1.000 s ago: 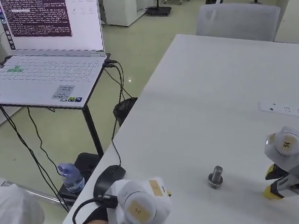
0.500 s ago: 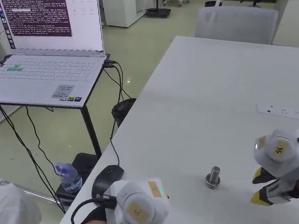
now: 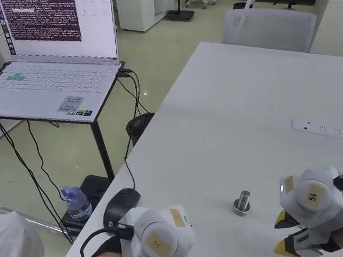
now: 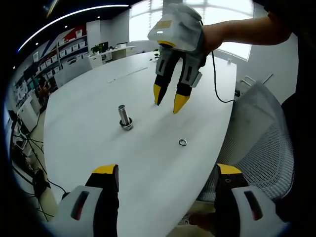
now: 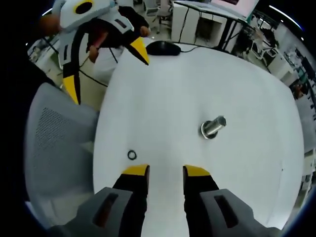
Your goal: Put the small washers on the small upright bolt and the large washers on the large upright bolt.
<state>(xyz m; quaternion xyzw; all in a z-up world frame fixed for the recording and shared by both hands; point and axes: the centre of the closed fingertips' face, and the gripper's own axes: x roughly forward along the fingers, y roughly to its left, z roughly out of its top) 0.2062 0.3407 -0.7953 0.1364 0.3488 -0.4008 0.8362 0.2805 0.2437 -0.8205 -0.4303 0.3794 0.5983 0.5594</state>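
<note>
Across the head view, a white table (image 3: pixel 245 100) takes up the right side, with a grey chair (image 3: pixel 268 26) at its far end. Left of the table an open laptop (image 3: pixel 52 83) sits on a black stand, screen lit.

Left gripper (image 4: pixel 167 170): jaws spread wide, nothing between them. It is held low at the near table edge and aimed across the tabletop. In the head view its white body is at the bottom, left of centre.

Right gripper (image 5: pixel 166 170): jaws parted by a narrow gap, nothing held. It hangs above the table with its yellow tips pointing down, clear of the surface; the left gripper view confirms this.

A white power strip (image 3: pixel 326 128) lies on the table, well apart from the work. A black mouse (image 3: pixel 121 204) rests at the near left corner of the table. A plastic bottle (image 3: pixel 76 203) stands on the floor below.

One bolt (image 3: pixel 242 201) stands upright, head down, on the table between the two grippers and touching neither.

One small washer (image 5: pixel 132 154) lies flat on the table near its edge, apart from the bolt and just beside the right gripper's jaws in the right gripper view. Washer size class cannot be determined.
</note>
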